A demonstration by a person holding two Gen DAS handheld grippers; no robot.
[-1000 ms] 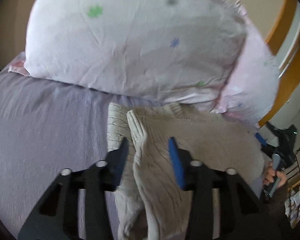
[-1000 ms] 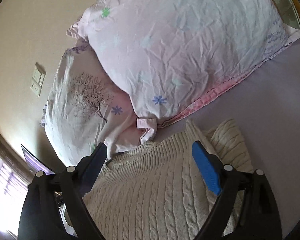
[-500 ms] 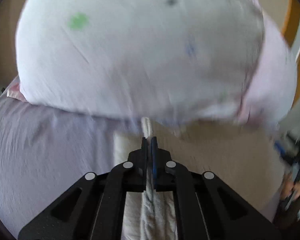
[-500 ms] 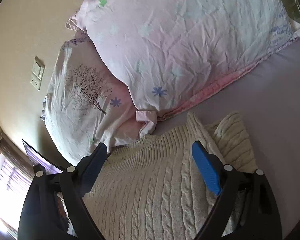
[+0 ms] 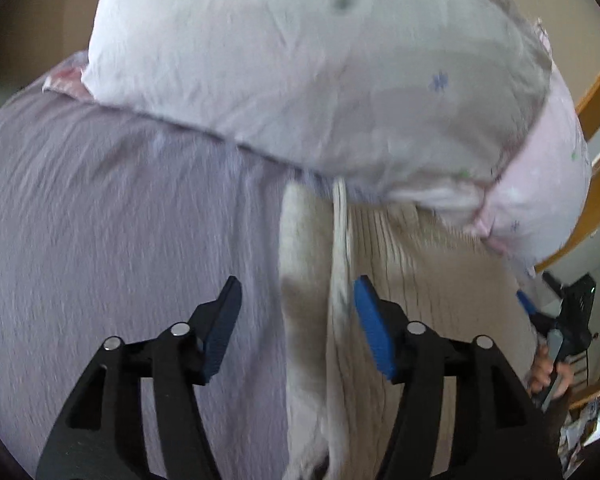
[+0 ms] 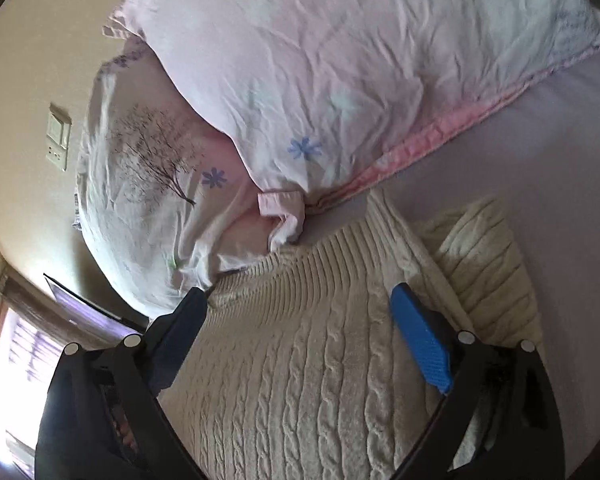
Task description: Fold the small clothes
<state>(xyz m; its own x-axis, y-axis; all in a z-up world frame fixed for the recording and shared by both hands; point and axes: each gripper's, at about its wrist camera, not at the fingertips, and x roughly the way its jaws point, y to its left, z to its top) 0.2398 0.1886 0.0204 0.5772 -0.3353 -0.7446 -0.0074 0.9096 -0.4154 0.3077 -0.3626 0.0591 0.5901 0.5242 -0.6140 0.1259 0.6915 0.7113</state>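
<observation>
Looking down both wrist views, I see a cream cable-knit sweater lying on the lavender bedsheet, its ribbed edge up against the pillows. Left gripper: jaws spread wide, nothing clamped. A raised fold of the sweater stands between its fingers, nearer the blue-padded right finger; contact I cannot tell, the view is motion-blurred. Right gripper: jaws wide apart, hovering over the knit body, holding nothing. A folded sleeve lies beside the body toward the open sheet. White flowered pillow overlaps a second pillow with a tree print. Wall switch plate sits on the beige wall at left. My other hand shows at the far right of the left view.
</observation>
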